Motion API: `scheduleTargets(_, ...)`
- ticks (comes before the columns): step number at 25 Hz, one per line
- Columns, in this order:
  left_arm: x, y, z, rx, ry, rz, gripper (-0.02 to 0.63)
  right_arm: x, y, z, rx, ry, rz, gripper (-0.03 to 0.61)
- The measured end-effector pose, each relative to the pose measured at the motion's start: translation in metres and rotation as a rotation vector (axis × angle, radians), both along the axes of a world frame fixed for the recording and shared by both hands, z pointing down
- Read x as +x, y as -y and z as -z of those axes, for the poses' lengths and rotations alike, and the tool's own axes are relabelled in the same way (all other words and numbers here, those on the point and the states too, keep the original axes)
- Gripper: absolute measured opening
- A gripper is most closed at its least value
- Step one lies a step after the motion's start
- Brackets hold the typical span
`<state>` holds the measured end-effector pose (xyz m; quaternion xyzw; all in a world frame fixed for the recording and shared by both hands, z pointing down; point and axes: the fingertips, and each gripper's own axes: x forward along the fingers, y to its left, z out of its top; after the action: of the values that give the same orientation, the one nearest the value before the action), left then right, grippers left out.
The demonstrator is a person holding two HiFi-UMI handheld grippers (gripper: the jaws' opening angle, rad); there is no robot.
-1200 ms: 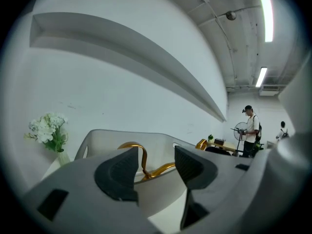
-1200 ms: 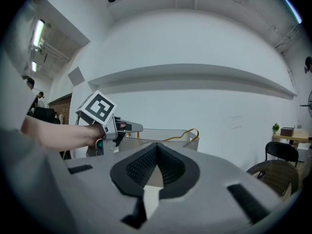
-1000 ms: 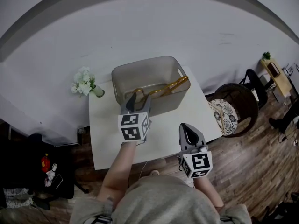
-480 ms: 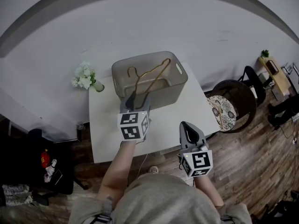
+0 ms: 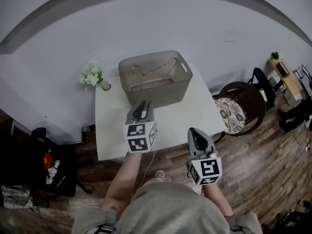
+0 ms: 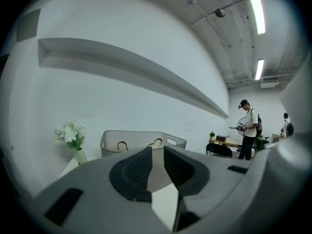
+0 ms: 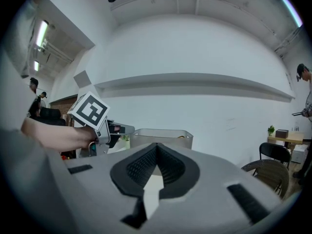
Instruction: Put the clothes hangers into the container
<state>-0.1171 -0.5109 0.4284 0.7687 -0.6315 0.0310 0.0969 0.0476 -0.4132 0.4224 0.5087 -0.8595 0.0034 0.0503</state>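
Note:
A thin wooden clothes hanger (image 5: 155, 72) lies inside the translucent grey container (image 5: 181, 88) at the back of the white table (image 5: 111, 126). Its curved ends (image 6: 155, 142) peek over the container's rim (image 6: 136, 133) in the left gripper view. My left gripper (image 5: 143, 104) hovers over the table just in front of the container. Its jaws (image 6: 157, 152) are closing with a narrow gap and nothing between them. My right gripper (image 5: 195, 132) hangs off the table's front right corner, jaws together and empty (image 7: 156, 149). The container (image 7: 161, 136) is far ahead of it.
A small vase of white flowers (image 5: 92, 76) stands at the table's back left corner. A round chair with a patterned cushion (image 5: 240, 110) sits right of the table on the wooden floor. A person (image 6: 248, 128) stands far off by a desk.
The hanger, first across the rim and then upright at my left gripper, now lies loose in the container. My left gripper has drawn back toward me. The right one has stayed put.

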Motion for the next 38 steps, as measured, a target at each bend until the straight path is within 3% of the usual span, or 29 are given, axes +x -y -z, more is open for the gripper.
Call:
scheduleTargets(10, 0.020, -0.082, -0.001, 0.000, -0.004, 0.007, 0.014, 0.022, -0.059, 0.000, -0.001, 0.002, 0.009, 0.002)
scheduleTargets(29, 0.053, -0.250, -0.019, -0.012, 0.018, 0.008, 0.008, 0.062, -0.190, 0.000, 0.023, 0.010, 0.010, 0.002)
scheduleTargets(38, 0.058, -0.323, -0.029, -0.021, 0.027, 0.006, 0.008, 0.068, -0.251, -0.006, -0.016, 0.005, 0.003, 0.002)
